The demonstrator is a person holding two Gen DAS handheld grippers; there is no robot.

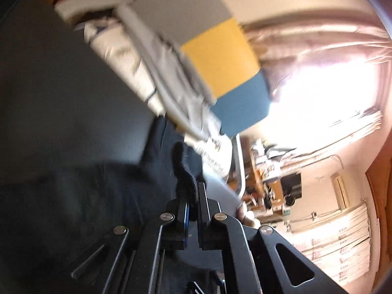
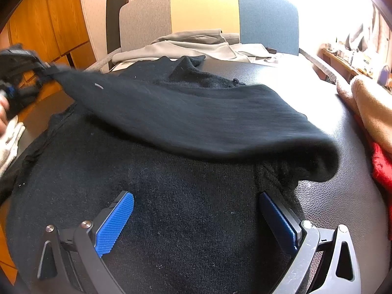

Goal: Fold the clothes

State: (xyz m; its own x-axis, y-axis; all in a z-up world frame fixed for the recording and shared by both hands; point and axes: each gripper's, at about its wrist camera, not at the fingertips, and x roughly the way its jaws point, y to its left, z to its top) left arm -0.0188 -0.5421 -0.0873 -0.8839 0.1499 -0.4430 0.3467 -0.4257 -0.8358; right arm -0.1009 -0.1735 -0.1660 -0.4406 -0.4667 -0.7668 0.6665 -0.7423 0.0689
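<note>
Two claws are working a black sweater point(image 2: 196, 196) lying across a dark leather surface point(image 2: 330, 208). Left claw point(image 1: 192, 196) is clenched on a knit edge, lifting one flap up and across; right claw point(image 2: 196, 220) is hovering released above the flat body. Carrying the flap level, then pinning the crease, is looking wisest. Right wrist view is showing the whole draped fold and a grey garment point(image 2: 196, 44) behind; left wrist view, blurred, is showing only its pinch.
</note>
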